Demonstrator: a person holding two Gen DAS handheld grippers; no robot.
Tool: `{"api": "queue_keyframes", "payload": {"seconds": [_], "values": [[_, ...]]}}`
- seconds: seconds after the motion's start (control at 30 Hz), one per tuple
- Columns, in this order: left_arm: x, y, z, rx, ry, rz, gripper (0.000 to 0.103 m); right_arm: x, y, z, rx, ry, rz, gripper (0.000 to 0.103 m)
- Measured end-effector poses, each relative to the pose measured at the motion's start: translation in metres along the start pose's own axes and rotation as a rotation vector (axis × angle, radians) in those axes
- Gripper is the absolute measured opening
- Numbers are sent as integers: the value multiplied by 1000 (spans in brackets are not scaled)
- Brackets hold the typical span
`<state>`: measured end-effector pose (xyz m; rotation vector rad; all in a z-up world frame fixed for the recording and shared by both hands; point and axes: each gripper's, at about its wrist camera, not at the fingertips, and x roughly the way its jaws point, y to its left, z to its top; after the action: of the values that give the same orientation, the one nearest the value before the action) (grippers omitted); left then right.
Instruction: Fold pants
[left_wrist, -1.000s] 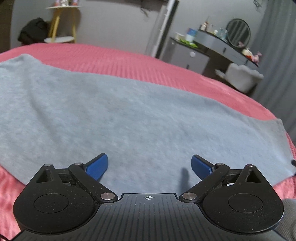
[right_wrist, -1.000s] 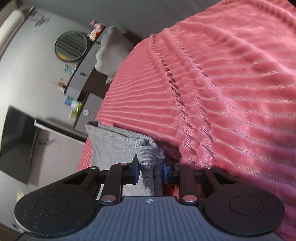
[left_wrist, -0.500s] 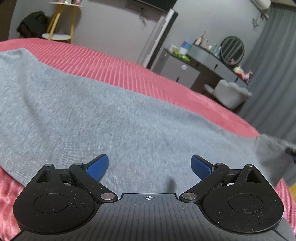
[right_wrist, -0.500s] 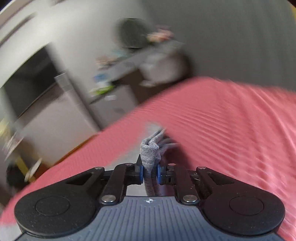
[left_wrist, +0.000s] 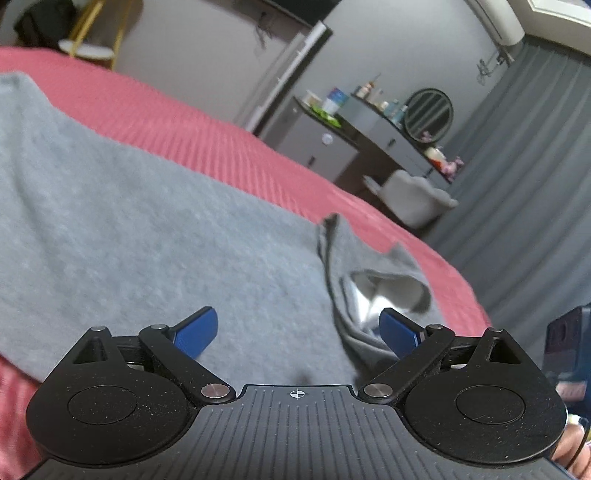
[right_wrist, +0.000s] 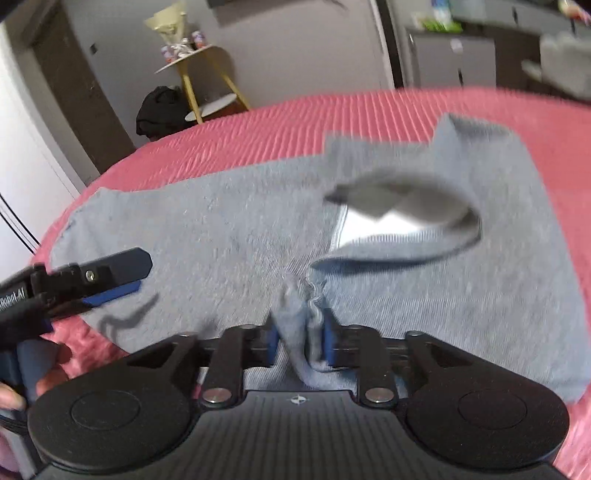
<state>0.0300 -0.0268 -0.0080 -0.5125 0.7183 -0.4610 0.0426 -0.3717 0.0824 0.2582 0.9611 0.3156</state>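
Grey pants (left_wrist: 155, 236) lie spread on a pink ribbed bedspread (left_wrist: 192, 125). My left gripper (left_wrist: 297, 328) is open and empty, hovering low over the near edge of the pants. My right gripper (right_wrist: 299, 341) is shut on a bunched grey end of the pants (right_wrist: 301, 306) and holds it over the main body of the pants (right_wrist: 207, 229), so one end is folded over with a white lining showing (right_wrist: 373, 227). The folded-over end also shows in the left wrist view (left_wrist: 373, 280). The left gripper shows at the left of the right wrist view (right_wrist: 107, 280).
The bedspread (right_wrist: 280, 122) surrounds the pants. Beyond the bed stand a yellow-legged side table (right_wrist: 207, 74), a grey dresser with a round mirror (left_wrist: 428, 114), a grey chair (left_wrist: 413, 195) and grey curtains (left_wrist: 535, 177).
My right gripper has swung round and carried the pinched pants end back over the pants, folding it toward the left gripper. The left gripper has stayed open, tilting slightly.
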Motion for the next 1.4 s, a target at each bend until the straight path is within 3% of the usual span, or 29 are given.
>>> {"api": "queue_keyframes", "payload": {"seconds": [0.07, 0.13, 0.23, 0.3, 0.33, 0.37, 0.47, 0.53, 0.6, 0.67, 0.77, 0.83, 0.87, 0.97, 1.0, 1.07, 1.13, 1.2, 1.4], "values": [[9, -4, 1, -3, 30, -41, 98, -14, -23, 3, 136, -32, 86, 54], [18, -11, 3, 1, 60, -79, 98, -34, -50, 0, 281, -117, 100, 69], [31, -38, 14, 91, 70, -79, 98, -65, -101, -15, 563, -286, 69, 70], [39, -60, 22, 156, 61, -133, 98, -76, -130, -25, 712, -359, 38, 68], [45, -70, 26, 168, 71, -166, 98, -78, -140, -27, 752, -378, 34, 59], [55, -80, 31, 163, 91, -203, 98, -79, -150, -27, 782, -390, 42, 49], [97, -101, 39, 77, 188, -300, 97, -74, -157, -24, 816, -393, 69, 48], [135, -109, 41, -28, 321, -340, 92, -68, -158, -21, 815, -371, 63, 48], [165, -113, 41, -94, 372, -331, 91, -61, -157, -19, 811, -354, 65, 48], [187, -115, 43, -108, 361, -298, 89, -58, -158, -22, 812, -354, 74, 48], [208, -116, 55, -143, 323, -272, 64, -53, -162, -26, 841, -358, 104, 48], [214, -112, 68, -166, 285, -252, 30, -51, -170, -29, 873, -357, 124, 49], [215, -108, 75, -177, 266, -222, 29, -51, -172, -34, 888, -356, 133, 50], [204, -89, 95, -248, 156, -116, 36, -46, -178, -38, 920, -357, 159, 52], [197, -79, 101, -285, 97, -68, 50, -45, -178, -38, 923, -358, 164, 53], [179, -61, 113, -331, 17, -14, 59, -44, -178, -37, 919, -363, 172, 57], [168, -50, 114, -356, 48, -44, 78, -44, -178, -37, 912, -364, 180, 61], [163, -47, 105, -346, 120, -69, 85, -43, -178, -36, 909, -366, 184, 63], [173, -60, 59, -187, 326, -55, 86, -42, -171, -32, 884, -366, 166, 65]]}}
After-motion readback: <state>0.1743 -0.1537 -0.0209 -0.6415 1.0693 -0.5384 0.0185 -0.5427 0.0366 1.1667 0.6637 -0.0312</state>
